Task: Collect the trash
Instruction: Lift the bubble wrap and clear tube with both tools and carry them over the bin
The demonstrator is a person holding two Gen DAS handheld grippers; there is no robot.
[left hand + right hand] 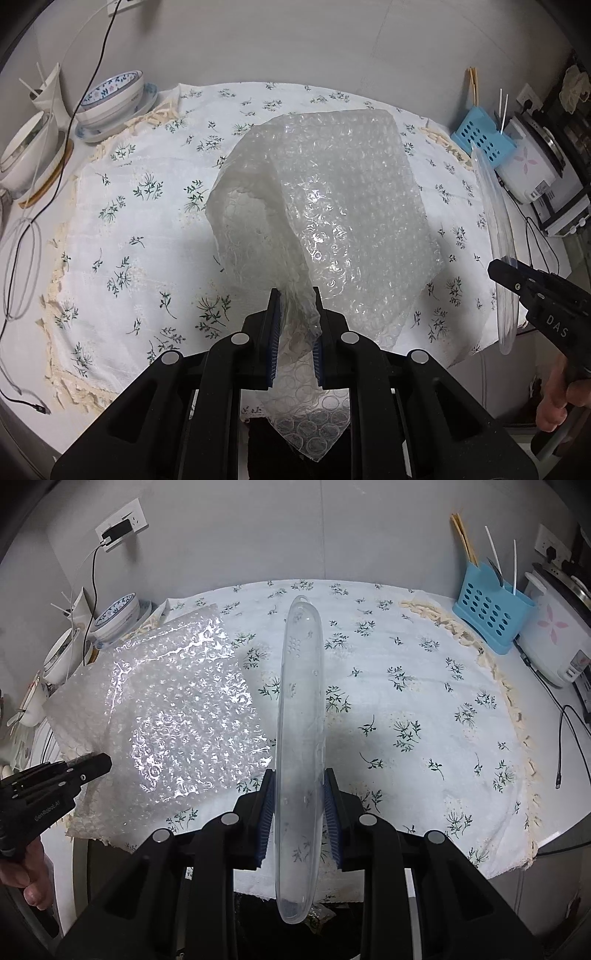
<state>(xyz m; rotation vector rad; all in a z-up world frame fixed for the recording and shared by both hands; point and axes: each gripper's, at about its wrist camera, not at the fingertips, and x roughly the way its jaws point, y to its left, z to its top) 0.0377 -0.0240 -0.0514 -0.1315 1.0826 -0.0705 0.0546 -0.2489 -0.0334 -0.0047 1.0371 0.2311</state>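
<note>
Bubble wrap (332, 206) pinched by closed left gripper (295, 332) fingers, clear plastic lid (301, 738) clamped edge-on by right gripper (299, 812), both lifted above floral tablecloth (424, 720) for disposal.

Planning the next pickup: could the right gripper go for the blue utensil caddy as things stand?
Probably not yet. The right gripper has its jaws shut on a clear plastic lid, so it has no free grip. The path over the tablecloth to the blue caddy looks open.
</note>
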